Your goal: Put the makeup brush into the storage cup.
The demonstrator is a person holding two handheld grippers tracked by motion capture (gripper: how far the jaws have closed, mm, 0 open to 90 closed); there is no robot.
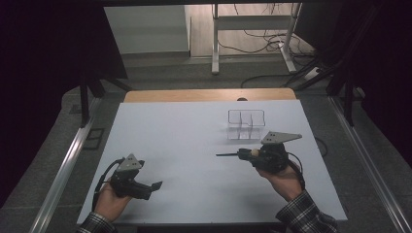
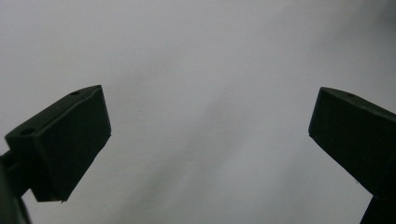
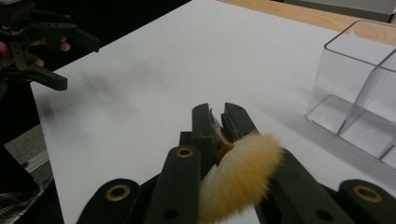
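A clear divided organizer (image 1: 246,124) stands on the white bench (image 1: 194,145) just beyond the right gripper (image 1: 228,155), its compartments bare. That gripper's fingers (image 3: 205,122) are clamped on a tan-bristled makeup brush (image 3: 243,175), held above the bench beside the organizer. The left gripper (image 1: 156,185) rests well apart, fingers (image 2: 65,140) spread wide around nothing.

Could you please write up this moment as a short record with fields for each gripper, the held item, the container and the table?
left gripper: open, holding nothing, low over the near left of the table
right gripper: shut on the makeup brush
makeup brush: tan bristles toward the camera, thin dark handle pointing left in the high view
clear organizer: divided compartments, empty, just beyond the right gripper
table: white top, wooden far edge
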